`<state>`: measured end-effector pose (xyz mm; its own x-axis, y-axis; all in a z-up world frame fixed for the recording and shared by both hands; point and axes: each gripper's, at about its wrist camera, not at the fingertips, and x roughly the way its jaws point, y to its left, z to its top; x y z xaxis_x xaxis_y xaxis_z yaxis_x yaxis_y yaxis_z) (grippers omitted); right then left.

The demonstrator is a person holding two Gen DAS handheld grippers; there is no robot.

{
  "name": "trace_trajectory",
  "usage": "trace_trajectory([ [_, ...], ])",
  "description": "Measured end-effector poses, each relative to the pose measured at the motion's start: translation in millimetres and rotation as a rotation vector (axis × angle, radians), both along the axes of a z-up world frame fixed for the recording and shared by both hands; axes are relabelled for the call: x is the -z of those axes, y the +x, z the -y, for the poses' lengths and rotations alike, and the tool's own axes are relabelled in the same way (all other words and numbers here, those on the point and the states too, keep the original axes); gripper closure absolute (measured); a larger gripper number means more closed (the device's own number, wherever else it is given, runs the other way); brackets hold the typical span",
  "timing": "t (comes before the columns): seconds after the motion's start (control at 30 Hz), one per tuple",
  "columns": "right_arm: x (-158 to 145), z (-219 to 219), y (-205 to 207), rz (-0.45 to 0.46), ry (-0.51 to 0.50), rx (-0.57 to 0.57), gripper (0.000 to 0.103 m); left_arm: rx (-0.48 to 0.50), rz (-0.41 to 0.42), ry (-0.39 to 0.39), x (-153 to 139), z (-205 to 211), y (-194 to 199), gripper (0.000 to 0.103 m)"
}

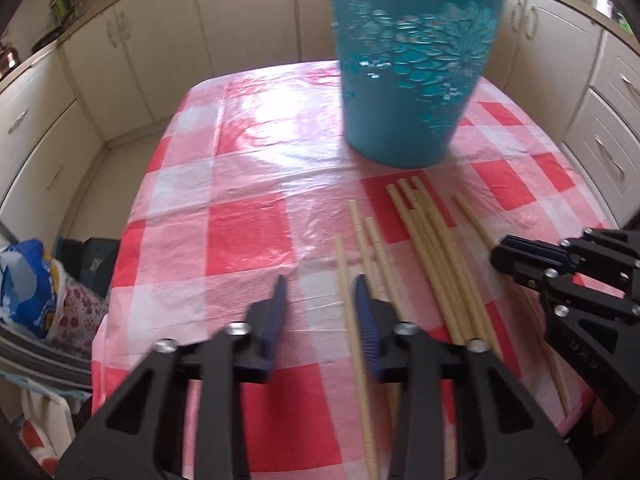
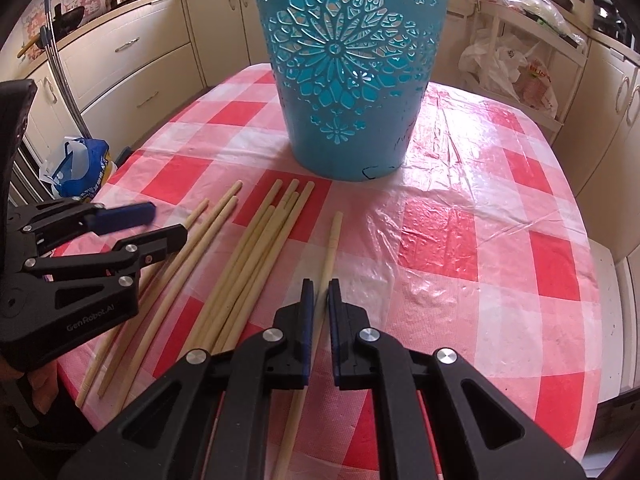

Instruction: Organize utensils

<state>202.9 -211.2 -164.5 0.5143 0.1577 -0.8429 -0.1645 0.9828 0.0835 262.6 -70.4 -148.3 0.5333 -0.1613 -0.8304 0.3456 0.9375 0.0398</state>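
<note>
Chopsticks (image 2: 244, 256) lie before the teal basket (image 2: 348, 80).

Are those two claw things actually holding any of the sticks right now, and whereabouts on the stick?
Nothing is held. The right gripper has its fingers either side of one chopstick near its middle, not yet closed. The left gripper is open over the tablecloth.

We lose the top of the blue holder (image 2: 348, 76) past the upper picture edge in both views, so its rim and inside stay unseen, and in the left wrist view its pattern is smeared. The lone chopstick (image 2: 326, 264) passes under our right gripper (image 2: 319, 292); we cannot tell if the fingers touch it. The near ends of the bundled chopsticks (image 1: 436, 256) hide behind our left gripper (image 1: 320, 292).
</note>
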Motion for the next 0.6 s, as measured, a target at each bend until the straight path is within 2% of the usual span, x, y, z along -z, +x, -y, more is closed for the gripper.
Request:
trace_trajectory([
  [0.03, 0.5, 0.3, -0.9, 0.006, 0.002, 0.001, 0.095, 0.02, -0.003, 0.007, -0.5, 3.8, -1.0, 0.094],
  [0.07, 0.8, 1.1, -1.6, 0.009, 0.007, 0.006, 0.096, 0.038, -0.007, 0.015, -1.0, 7.3, -1.9, 0.098],
  [0.13, 0.7, 3.2, -2.5, 0.009, 0.021, 0.017, 0.097, 0.058, -0.018, 0.017, -1.8, 10.0, -0.9, 0.098],
  [0.23, 0.5, 7.8, -6.0, 0.009, 0.045, 0.028, 0.097, 0.048, -0.076, -0.083, -4.8, -2.3, 7.1, 0.098],
  [0.3, 0.8, 11.6, -8.0, 0.011, 0.065, 0.037, 0.097, 0.037, -0.061, -0.144, -14.2, -12.5, 7.5, 0.098],
  [0.4, 1.3, 17.2, -9.5, 0.013, 0.105, 0.054, 0.097, 0.03, 0.02, -0.252, -41.3, -26.6, 2.9, 0.098],
  [0.6, 0.2, 28.9, -12.2, 0.03, 0.178, 0.095, 0.097, 0.037, 0.194, -0.357, -95.7, -32.5, -1.8, 0.098],
])
